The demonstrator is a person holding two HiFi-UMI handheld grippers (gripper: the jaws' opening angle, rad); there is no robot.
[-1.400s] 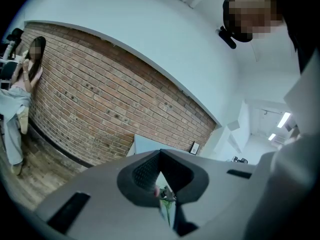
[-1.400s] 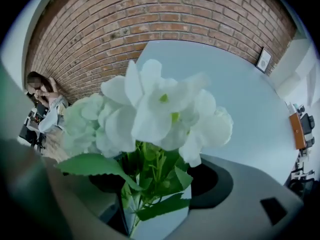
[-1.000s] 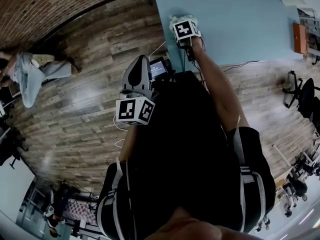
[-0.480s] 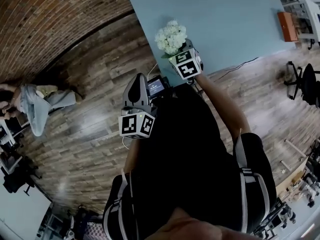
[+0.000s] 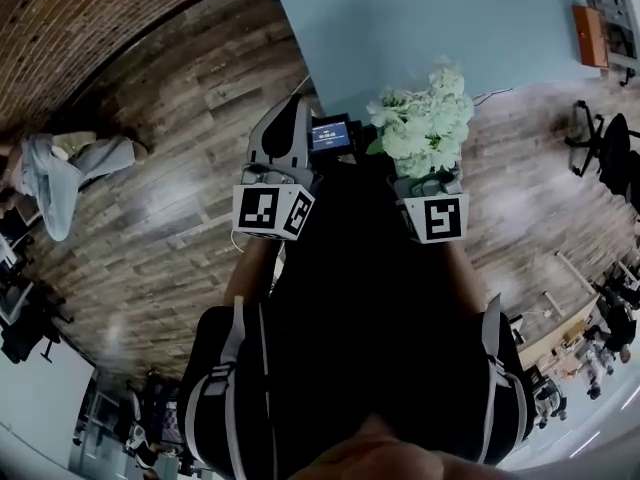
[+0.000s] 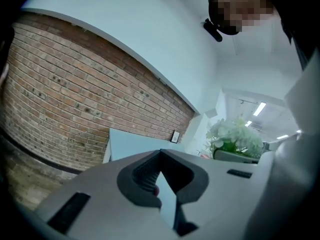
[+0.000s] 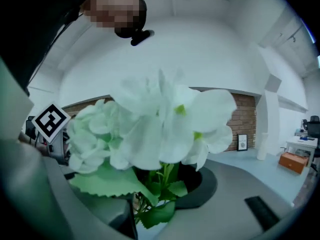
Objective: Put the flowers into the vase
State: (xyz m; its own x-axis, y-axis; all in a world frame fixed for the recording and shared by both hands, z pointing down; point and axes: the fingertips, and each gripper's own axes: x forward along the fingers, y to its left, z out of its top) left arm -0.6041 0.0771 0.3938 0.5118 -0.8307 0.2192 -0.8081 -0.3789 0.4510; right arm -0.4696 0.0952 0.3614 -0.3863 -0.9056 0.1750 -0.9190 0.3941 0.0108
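A bunch of white flowers (image 5: 425,123) with green leaves stands up out of my right gripper (image 5: 425,171), which is shut on its stems. In the right gripper view the blooms (image 7: 160,119) fill the middle and the stems pass down between the jaws of that gripper (image 7: 150,204). My left gripper (image 5: 285,118) is held beside it at the left, jaws shut to a point with nothing in them. The left gripper view shows its closed tips (image 6: 160,154) and the flowers (image 6: 235,136) off to the right. I cannot make out a vase for certain.
A pale blue table (image 5: 400,28) lies ahead, with an orange box (image 5: 588,36) at its far right. A small white upright thing (image 7: 261,146) stands on the table (image 7: 240,159). A small lit screen (image 5: 330,136) sits near the table's edge. A brick wall (image 5: 80,28) runs at the left; an office chair (image 5: 610,158) stands at the right.
My right gripper has come up off the blue table and back toward the body, carrying the flowers, which now stand upright. My left gripper has shifted a little.
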